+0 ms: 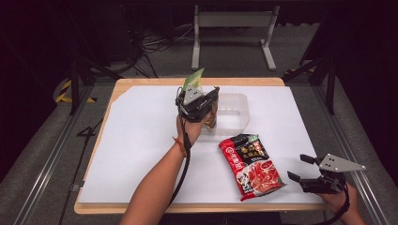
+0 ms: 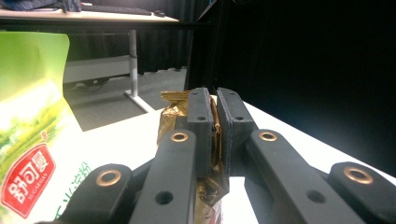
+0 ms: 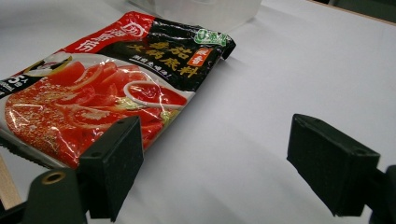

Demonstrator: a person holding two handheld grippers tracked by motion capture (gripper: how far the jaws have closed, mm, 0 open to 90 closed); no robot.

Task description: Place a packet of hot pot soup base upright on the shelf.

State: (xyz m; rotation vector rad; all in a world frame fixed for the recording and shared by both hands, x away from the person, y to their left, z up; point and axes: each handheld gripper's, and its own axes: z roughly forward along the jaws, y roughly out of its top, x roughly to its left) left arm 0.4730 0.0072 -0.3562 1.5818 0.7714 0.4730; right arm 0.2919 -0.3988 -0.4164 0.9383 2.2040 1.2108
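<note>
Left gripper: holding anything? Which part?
Left gripper is shut on a gold foil packet, pinching its upper edge. Right gripper is open, holding nothing.

wooden table (image 1: 141, 82) under a white sheet (image 1: 141, 140), with clear tub (image 1: 237, 112) and red sauce packet (image 1: 251, 166)

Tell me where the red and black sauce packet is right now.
In the high view the red and black sauce packet lies flat on the white table cover, front right, just in front of the clear plastic tub and left of the open right gripper.
</note>
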